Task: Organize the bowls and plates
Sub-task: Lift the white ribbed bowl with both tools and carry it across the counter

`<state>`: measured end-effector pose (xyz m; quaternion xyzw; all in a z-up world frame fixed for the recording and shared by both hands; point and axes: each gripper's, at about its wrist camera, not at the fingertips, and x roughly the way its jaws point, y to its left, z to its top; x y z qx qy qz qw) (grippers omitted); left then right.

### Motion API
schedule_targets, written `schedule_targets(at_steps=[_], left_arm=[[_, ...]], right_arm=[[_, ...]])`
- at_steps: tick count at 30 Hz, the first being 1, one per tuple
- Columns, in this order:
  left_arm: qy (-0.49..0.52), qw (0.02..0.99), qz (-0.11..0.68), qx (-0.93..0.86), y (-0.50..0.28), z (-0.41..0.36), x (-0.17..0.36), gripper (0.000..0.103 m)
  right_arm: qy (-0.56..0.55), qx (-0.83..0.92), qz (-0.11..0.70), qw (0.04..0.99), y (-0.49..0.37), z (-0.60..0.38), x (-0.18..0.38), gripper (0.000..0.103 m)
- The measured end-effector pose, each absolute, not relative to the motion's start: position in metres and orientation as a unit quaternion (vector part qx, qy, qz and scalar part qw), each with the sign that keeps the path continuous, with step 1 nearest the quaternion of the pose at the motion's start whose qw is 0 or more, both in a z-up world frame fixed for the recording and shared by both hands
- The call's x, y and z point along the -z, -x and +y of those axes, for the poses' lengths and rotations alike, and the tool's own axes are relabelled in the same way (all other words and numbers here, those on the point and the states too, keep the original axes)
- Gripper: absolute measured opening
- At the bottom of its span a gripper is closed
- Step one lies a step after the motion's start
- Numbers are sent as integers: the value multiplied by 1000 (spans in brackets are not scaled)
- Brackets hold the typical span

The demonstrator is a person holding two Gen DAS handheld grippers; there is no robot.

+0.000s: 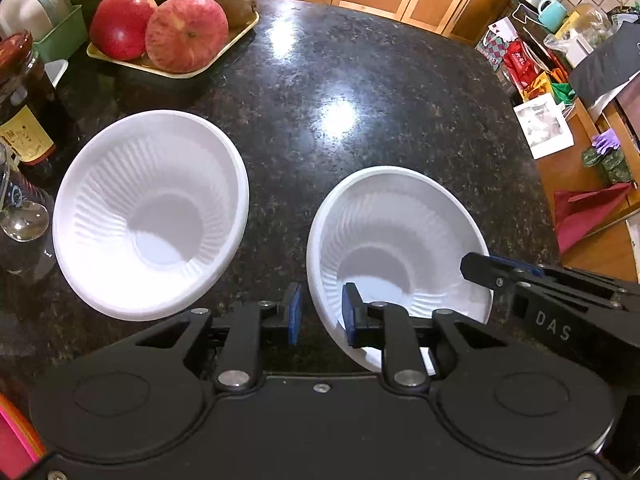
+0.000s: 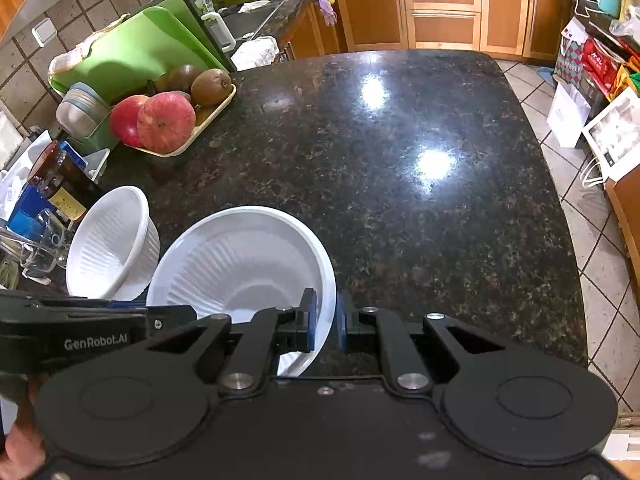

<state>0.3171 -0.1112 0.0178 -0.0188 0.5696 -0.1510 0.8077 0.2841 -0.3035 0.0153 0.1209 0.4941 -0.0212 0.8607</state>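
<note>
Two white ribbed bowls sit on the dark granite counter. In the left wrist view, the left bowl (image 1: 150, 214) stands free and the right bowl (image 1: 396, 252) is nearer. My left gripper (image 1: 320, 314) is open, its jaws straddling the right bowl's near-left rim, one pad inside and one outside. My right gripper (image 2: 325, 320) straddles the same bowl's (image 2: 244, 264) right rim with a narrow gap, pads close to the rim. The other bowl (image 2: 110, 244) leans to the left of it. The right gripper's arm shows in the left wrist view (image 1: 552, 292).
A tray of apples and kiwis (image 1: 176, 28) stands at the back left, with a dark jar (image 1: 24, 100), a glass (image 1: 20, 216) and a green dish rack (image 2: 140, 48) beside it. The counter's far edge (image 2: 552, 184) drops to the tiled floor.
</note>
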Motion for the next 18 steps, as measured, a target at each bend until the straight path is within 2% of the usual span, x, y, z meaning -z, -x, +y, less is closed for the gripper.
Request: schedule_targets(at_steps=[1,4,18], left_arm=[[21,807,570,152,-318,-111,-18,20],[18,811,566,149,-318,-112,-18,15],[5,815,556,164,-304,-113,-33,15]], right_arm=[[-121,20,493,861,-284,-303,-16,12],[-118,21,490,863,-283,-302,-18,12],[-117,20,481,869,-266,-297,-31,12]])
